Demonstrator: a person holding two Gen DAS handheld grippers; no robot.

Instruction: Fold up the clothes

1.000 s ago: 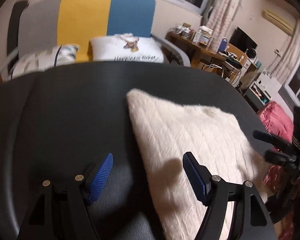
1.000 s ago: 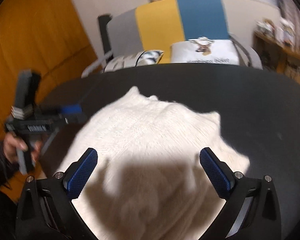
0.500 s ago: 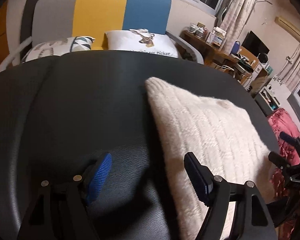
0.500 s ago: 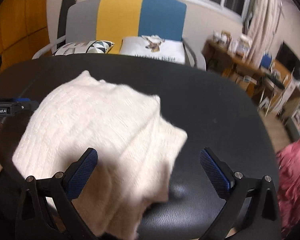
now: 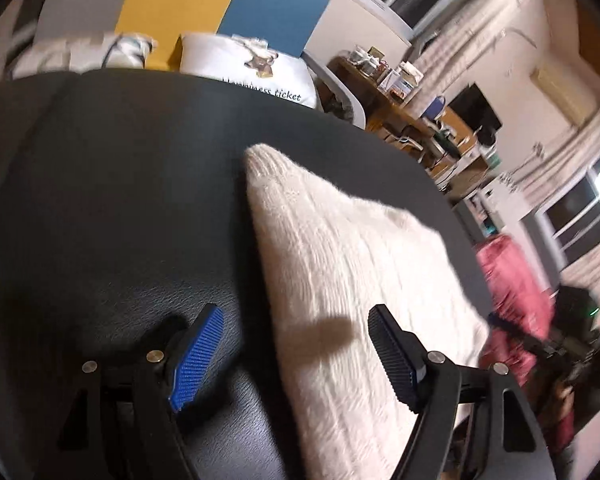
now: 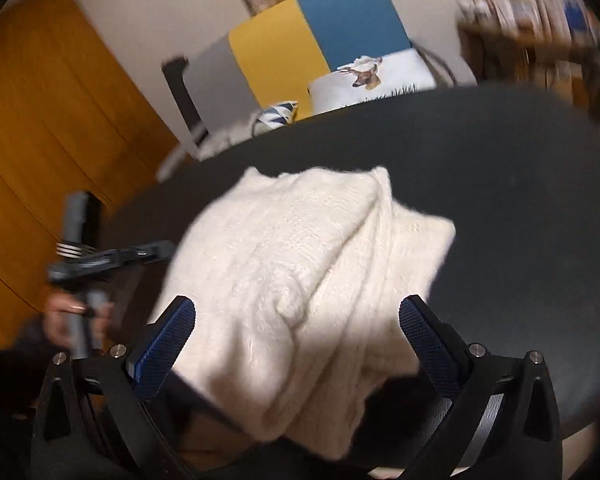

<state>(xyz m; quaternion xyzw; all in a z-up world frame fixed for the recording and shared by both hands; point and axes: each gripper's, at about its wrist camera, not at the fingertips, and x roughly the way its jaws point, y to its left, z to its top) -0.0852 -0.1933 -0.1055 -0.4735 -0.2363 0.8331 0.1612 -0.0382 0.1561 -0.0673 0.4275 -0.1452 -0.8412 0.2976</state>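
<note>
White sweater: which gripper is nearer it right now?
Right. The right gripper is open right over the white sweater. The left gripper is open at its side edge, one finger over the table.

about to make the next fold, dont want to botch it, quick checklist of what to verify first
1. Left gripper open, nothing held: ok.
2. Right gripper open, nothing held: ok.
3. White sweater fully on the black table: not ok, its near edge hangs past the rim.
4. Sweater lying flat: not ok, bunched layers in the right view.
5. Left edge straight: ok, left view.
6. Sleeves tucked in: cannot tell.
</note>
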